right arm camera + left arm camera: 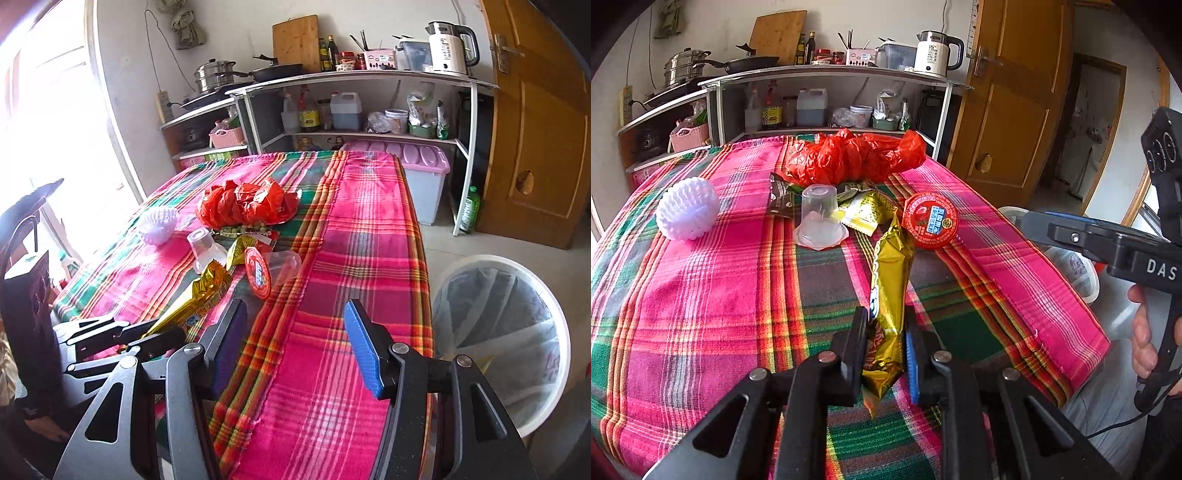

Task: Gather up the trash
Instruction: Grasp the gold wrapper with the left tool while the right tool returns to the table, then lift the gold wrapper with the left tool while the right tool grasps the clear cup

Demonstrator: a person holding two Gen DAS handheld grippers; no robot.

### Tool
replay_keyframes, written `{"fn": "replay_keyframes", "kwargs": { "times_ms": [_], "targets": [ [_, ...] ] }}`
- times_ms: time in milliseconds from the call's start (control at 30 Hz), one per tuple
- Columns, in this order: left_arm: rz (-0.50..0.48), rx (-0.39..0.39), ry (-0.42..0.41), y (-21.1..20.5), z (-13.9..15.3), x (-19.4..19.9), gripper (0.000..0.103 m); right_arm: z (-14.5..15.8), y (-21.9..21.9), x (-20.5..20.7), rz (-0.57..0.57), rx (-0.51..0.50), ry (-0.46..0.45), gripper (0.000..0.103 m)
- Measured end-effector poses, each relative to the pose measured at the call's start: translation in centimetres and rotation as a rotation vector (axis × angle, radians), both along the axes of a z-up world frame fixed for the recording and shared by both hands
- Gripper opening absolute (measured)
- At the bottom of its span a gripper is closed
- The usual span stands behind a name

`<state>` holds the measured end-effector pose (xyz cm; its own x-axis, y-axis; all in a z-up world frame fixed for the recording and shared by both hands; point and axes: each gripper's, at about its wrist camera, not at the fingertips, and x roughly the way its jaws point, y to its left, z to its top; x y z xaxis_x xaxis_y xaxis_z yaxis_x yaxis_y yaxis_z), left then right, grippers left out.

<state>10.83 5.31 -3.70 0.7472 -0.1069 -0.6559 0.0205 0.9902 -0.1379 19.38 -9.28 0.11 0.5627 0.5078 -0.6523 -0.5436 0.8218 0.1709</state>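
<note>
Clutter beyond gold wrapper [888, 295]: clear cup [820, 218], red-lidded tub [930, 220].

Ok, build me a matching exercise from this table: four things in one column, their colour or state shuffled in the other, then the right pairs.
Things:
1. gold wrapper
2. clear cup
3. foam fruit net
4. trash bin

States:
A. white, on the cloth near the table's left edge
B. standing upside down on the cloth
C. on the floor beside the table, lined with a bag
D. clamped between the left gripper's fingers

Pairs: 1-D, 2-B, 3-A, 4-C
</note>
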Motion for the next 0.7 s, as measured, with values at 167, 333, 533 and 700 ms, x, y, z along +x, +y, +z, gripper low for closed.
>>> {"fn": "replay_keyframes", "kwargs": {
  "times_ms": [167,333,533,700],
  "targets": [
    [0.015,-0.024,-0.018,1.0,0.5,0.0,0.019,-0.8,1.9,2.2,0.052,-0.022,0.031,0.056],
    [0.032,-0.037,-0.035,2.2,1.0,0.1,0.019,-1.8,3.5,4.4,0.095,-0.042,0.065,0.059],
    [0.043,-0.058,-0.036,3.2,0.9,0.6,0.019,-2.7,5.0,6.7,0.14,-0.062,0.105,0.06],
    [0.046,-0.065,-0.032,3.5,0.6,1.0,0.019,-3.4,5.7,7.5,0.157,-0.071,0.133,0.06]
  ]
}}
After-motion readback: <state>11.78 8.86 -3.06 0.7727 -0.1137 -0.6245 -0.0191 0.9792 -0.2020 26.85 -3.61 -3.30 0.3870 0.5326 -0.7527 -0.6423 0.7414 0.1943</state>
